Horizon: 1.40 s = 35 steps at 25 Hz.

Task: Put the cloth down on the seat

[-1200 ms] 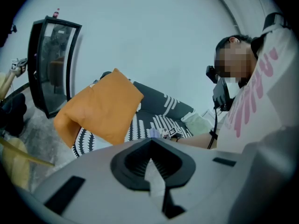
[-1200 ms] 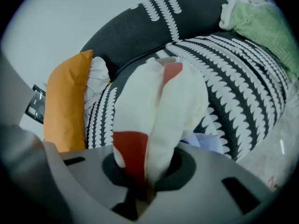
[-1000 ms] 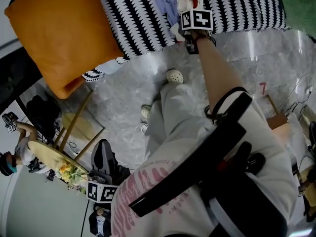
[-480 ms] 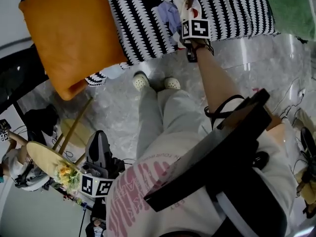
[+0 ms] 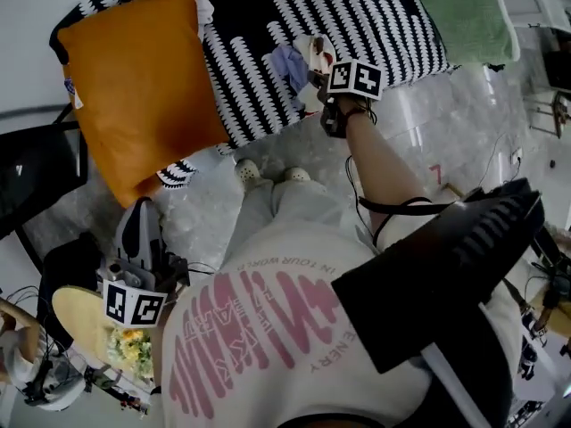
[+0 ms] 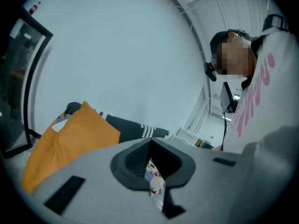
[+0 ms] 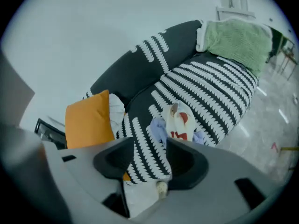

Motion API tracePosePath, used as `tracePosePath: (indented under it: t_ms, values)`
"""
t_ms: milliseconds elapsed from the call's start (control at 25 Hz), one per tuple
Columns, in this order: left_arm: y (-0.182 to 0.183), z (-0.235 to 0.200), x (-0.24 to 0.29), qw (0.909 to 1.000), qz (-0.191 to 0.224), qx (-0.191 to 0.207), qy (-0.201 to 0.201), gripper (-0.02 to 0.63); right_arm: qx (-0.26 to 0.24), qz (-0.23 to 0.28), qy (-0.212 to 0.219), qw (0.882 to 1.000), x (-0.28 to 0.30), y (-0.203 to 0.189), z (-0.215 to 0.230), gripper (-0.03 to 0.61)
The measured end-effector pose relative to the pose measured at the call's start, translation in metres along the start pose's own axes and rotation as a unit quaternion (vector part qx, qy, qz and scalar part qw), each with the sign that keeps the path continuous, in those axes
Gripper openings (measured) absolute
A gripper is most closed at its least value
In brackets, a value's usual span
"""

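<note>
The cloth (image 5: 303, 56), white with red print and a lavender part, lies crumpled on the black-and-white patterned sofa seat (image 5: 259, 25). In the right gripper view the cloth (image 7: 177, 122) sits just beyond the jaws. My right gripper (image 5: 317, 71) hangs above the cloth's near edge and clear of it. Its jaws have just been opening, and the right gripper (image 7: 149, 148) stands open with nothing between them. My left gripper (image 5: 138, 217) is at the lower left, far from the cloth. The left gripper (image 6: 150, 161) looks shut, and a sliver of the distant cloth shows through its slit.
An orange cushion (image 5: 134, 87) leans on the sofa's left end. A green blanket (image 5: 464, 16) lies at its right end. The person's shoes (image 5: 268, 172) stand on the grey marble floor before the sofa. A small round table (image 5: 76, 315) with flowers is at lower left.
The right gripper has let go of the cloth and risen off it, leaving it on the seat. The left gripper has lifted and swung left. The person has stepped closer to the sofa.
</note>
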<state>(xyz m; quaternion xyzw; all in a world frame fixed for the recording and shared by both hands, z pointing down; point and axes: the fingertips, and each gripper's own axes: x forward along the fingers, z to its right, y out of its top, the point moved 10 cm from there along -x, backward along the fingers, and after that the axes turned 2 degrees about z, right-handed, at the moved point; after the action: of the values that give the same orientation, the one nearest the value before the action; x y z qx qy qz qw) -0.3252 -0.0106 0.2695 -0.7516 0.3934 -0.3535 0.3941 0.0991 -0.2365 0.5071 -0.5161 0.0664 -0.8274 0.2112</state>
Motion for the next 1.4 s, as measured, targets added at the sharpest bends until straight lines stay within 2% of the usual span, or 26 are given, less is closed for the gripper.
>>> tracePosePath:
  t_ms: [120, 200, 360, 480, 560, 680, 800, 960, 1040, 1120, 1280, 1400]
  values:
    - [0.016, -0.013, 0.006, 0.9993, 0.020, 0.009, -0.030, 0.009, 0.032, 0.032, 0.021, 0.999, -0.018, -0.001, -0.017, 0.224]
    - [0.019, -0.020, 0.008, 0.9985, 0.026, 0.010, -0.047, 0.009, 0.062, 0.048, 0.051, 0.996, -0.027, -0.010, -0.026, 0.222]
    - [0.013, -0.052, 0.019, 0.9981, 0.027, 0.010, -0.055, 0.009, 0.130, 0.083, 0.126, 0.980, -0.027, -0.037, -0.044, 0.222]
    - [0.019, -0.073, 0.036, 0.9987, 0.024, 0.002, -0.045, 0.009, 0.124, 0.101, 0.164, 0.973, -0.041, -0.040, -0.070, 0.203]
    - [0.029, -0.075, 0.053, 0.9984, 0.024, -0.002, -0.052, 0.009, 0.114, 0.129, 0.202, 0.964, -0.068, -0.029, -0.089, 0.160]
    - [0.049, -0.064, 0.087, 0.9960, 0.037, 0.005, -0.080, 0.009, 0.086, 0.178, 0.268, 0.943, -0.118, 0.003, -0.114, 0.124]
    - [0.081, -0.041, 0.103, 0.9951, 0.040, 0.023, -0.087, 0.009, 0.068, 0.196, 0.338, 0.918, -0.164, 0.021, -0.139, 0.118]
    - [0.098, 0.009, 0.108, 0.9939, 0.041, 0.024, -0.100, 0.009, 0.076, 0.233, 0.442, 0.863, -0.231, 0.029, -0.151, 0.047]
    - [0.096, 0.028, 0.108, 0.9918, 0.041, 0.031, -0.117, 0.009, 0.060, 0.250, 0.468, 0.846, -0.255, 0.026, -0.150, 0.031]
    - [0.094, 0.036, 0.109, 0.9897, 0.044, 0.040, -0.130, 0.009, 0.045, 0.265, 0.471, 0.840, -0.268, 0.024, -0.152, 0.016]
    - [0.095, 0.038, 0.115, 0.9872, 0.046, 0.060, -0.141, 0.009, 0.050, 0.262, 0.468, 0.843, -0.266, 0.019, -0.152, 0.012]
    - [0.095, 0.033, 0.121, 0.9864, 0.049, 0.058, -0.146, 0.009, 0.054, 0.260, 0.468, 0.843, -0.258, 0.019, -0.148, 0.012]
